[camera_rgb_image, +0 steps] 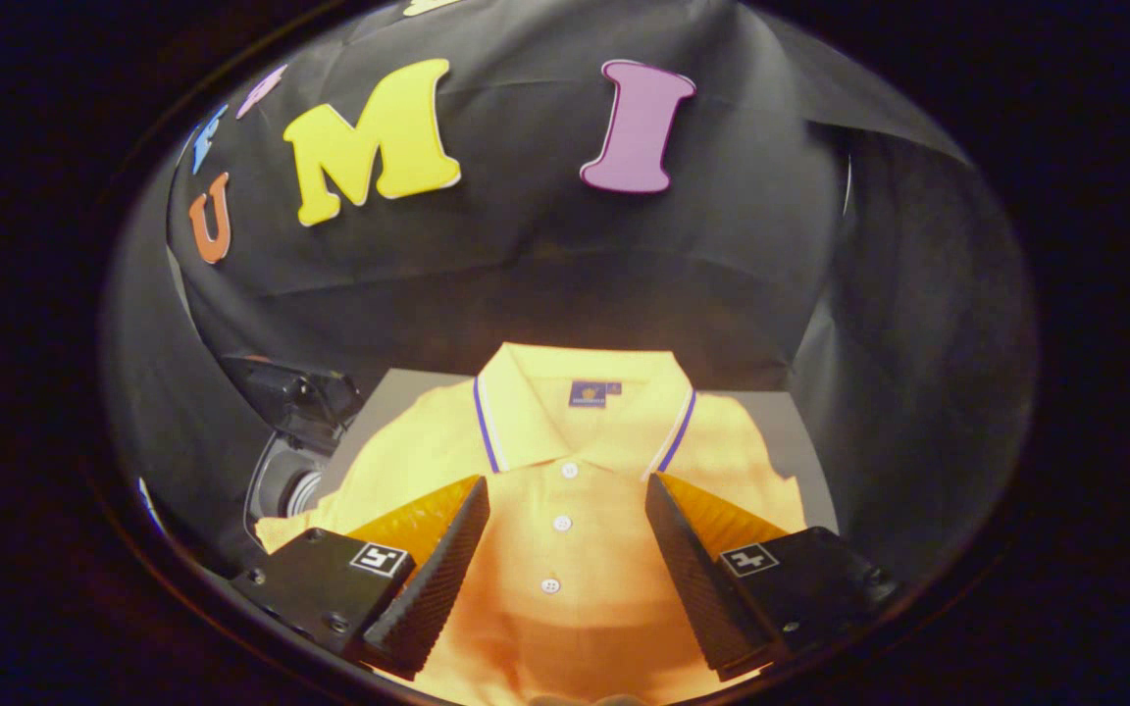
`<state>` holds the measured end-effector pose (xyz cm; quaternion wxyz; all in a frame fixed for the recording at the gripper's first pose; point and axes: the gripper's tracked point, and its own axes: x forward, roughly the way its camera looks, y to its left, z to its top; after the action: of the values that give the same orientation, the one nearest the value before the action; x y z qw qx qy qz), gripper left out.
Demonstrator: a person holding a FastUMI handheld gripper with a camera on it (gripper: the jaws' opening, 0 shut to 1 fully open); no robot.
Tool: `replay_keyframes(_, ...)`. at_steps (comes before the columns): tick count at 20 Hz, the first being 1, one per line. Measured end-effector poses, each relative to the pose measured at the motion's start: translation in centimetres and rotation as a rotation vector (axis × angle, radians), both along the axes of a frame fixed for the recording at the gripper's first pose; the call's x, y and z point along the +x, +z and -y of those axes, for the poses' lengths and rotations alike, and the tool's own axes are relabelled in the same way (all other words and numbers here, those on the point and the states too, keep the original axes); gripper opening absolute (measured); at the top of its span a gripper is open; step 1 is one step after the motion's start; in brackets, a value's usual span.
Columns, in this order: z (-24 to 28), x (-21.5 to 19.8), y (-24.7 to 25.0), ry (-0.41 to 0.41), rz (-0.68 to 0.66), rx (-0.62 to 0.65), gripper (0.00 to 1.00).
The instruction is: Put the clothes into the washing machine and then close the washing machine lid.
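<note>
The yellow cotton polo shirt with a blue-and-white striped collar (565,490) lies flat on a grey table surface (791,431), face up, with its button placket showing. Its collar points to the far side, toward the black cloth wall (624,265), and its hem comes toward the near side, so the long axis runs from near to far, almost in line with the fingers. The placket sits between the two fingers, a little ahead of them.

The gripper (565,549) is spread wide, with one finger over each side of the chest, and it pinches nothing. Whether the fingers already touch the fabric, I cannot tell.

The step in hand seems to be the first one, taking the shirt. I judge the next move calls for lowering the fingers onto the cloth and pressing them together on a fold near the placket, then lifting.

At the far left, just beside the shirt's sleeve, stands a dark machine with a round opening (290,441); it may be the washing machine, but I am not sure.
</note>
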<state>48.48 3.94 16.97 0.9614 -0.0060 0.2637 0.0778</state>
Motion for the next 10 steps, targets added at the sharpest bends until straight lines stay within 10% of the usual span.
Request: replay_keyframes(10, 0.19, 0.47, -1.58, -0.015, -0.036, -0.093, 0.85)
